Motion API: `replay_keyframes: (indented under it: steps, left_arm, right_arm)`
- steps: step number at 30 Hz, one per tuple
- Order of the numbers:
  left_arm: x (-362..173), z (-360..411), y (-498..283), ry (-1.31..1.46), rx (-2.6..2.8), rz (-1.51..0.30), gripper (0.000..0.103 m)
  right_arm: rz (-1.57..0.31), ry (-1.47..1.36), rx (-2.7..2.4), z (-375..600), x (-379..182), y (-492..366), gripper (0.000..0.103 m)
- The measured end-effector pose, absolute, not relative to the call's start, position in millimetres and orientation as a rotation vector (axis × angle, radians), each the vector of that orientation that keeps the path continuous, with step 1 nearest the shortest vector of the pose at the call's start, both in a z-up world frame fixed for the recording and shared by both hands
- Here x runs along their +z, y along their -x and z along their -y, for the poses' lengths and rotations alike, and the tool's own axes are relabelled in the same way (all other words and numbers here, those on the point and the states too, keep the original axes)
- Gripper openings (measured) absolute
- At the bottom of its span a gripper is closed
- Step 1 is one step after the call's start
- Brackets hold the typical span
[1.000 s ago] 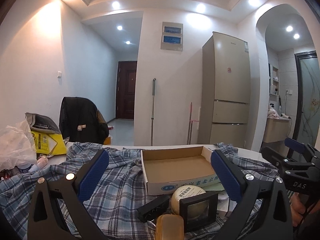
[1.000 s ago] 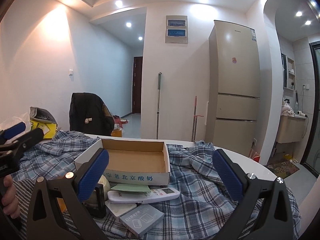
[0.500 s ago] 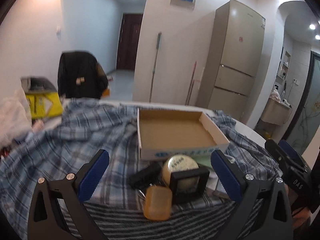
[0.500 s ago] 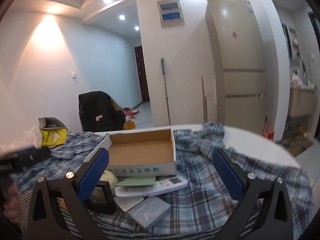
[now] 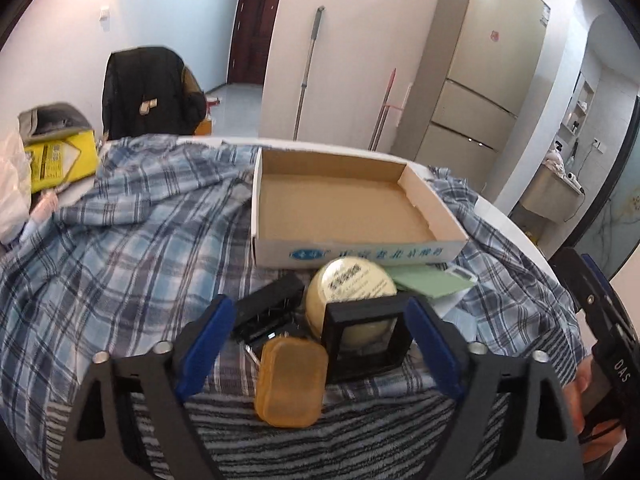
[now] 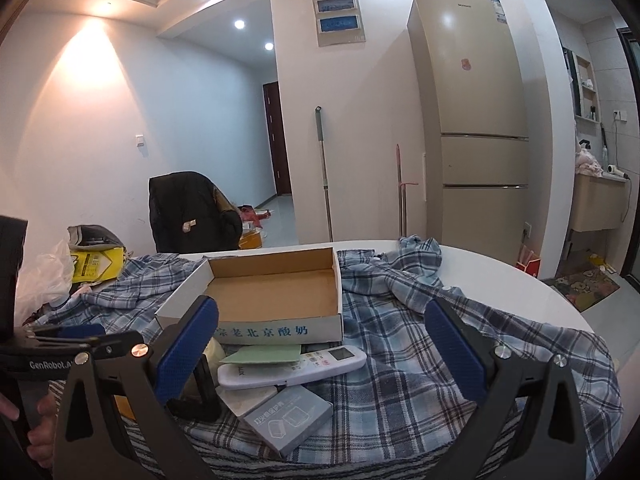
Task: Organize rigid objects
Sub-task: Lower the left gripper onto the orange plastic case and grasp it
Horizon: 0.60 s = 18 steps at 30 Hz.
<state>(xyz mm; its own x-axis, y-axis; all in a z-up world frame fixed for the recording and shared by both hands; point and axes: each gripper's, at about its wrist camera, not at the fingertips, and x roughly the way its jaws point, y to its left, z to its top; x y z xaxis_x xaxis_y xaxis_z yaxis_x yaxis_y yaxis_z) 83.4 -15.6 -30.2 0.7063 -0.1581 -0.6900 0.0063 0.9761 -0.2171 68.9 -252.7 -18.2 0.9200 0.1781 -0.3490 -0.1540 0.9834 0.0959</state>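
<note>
Left tool (image 5: 316, 330) is tipping down and closing over the pile at 6 o'clock of the empty box (image 5: 344, 204), gripping nothing yet. Right tool (image 6: 320, 344) is hanging wide. Orange case (image 5: 290, 382) is looking light, stiff, slick; grip its long edges.

I see the open box (image 5: 344, 204) sitting on the cloth (image 5: 120, 248) over the worktop (image 6: 500, 276). Before it cluster the round tin (image 5: 352, 284), the frame (image 5: 366, 338) leaning against it, the case (image 5: 291, 382) nearest me, and the remote (image 6: 296, 366) off right.
</note>
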Motion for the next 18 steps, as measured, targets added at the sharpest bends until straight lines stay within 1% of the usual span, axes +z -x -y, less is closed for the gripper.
replay_keyframes:
  steps: [1, 3, 5, 6, 7, 12, 14, 16, 17, 18]
  left_arm:
    - [-33.3, 12.7, -83.7, 0.212, -0.088, -0.808, 0.079]
    - [-39.9, 6.8, -82.0, 0.232, -0.096, -0.858, 0.074]
    - [-44.6, 4.7, -79.3, 0.226, -0.104, -0.886, 0.066]
    - [-47.1, 7.0, -77.5, 0.186, -0.103, -0.897, 0.060]
    - [-48.7, 9.6, -75.9, 0.154, -0.103, -0.902, 0.058]
    - [-67.0, 26.2, -74.7, 0.063, -0.162, -1.001, 0.058]
    - [-72.9, 29.0, -76.9, 0.035, -0.128, -1.012, 0.058]
    - [-84.8, 26.3, -84.7, 0.052, -0.123, -1.072, 0.058]
    - [-88.8, 25.0, -87.5, 0.059, -0.120, -1.091, 0.056]
    - [-91.2, 24.9, -88.7, 0.056, -0.114, -1.093, 0.051]
  right_arm:
    - [-0.366, -0.066, 0.169, 252.4, -18.6, -68.8, 0.103]
    - [-0.369, -0.063, 0.170, 252.0, -18.8, -69.2, 0.103]
    - [-0.367, -0.060, 0.174, 251.5, -19.0, -68.4, 0.103]
    - [-0.366, -0.058, 0.175, 251.4, -18.6, -67.8, 0.103]
    - [-0.363, -0.054, 0.176, 250.3, -18.1, -66.6, 0.103]
    - [-0.356, -0.035, 0.172, 246.3, -18.2, -65.3, 0.103]
    - [-0.364, -0.036, 0.172, 246.5, -19.0, -67.2, 0.103]
    - [-0.372, -0.041, 0.175, 247.1, -19.8, -68.4, 0.103]
    - [-0.375, -0.042, 0.174, 247.3, -20.0, -68.9, 0.103]
    - [-0.377, -0.042, 0.173, 247.5, -20.2, -69.4, 0.103]
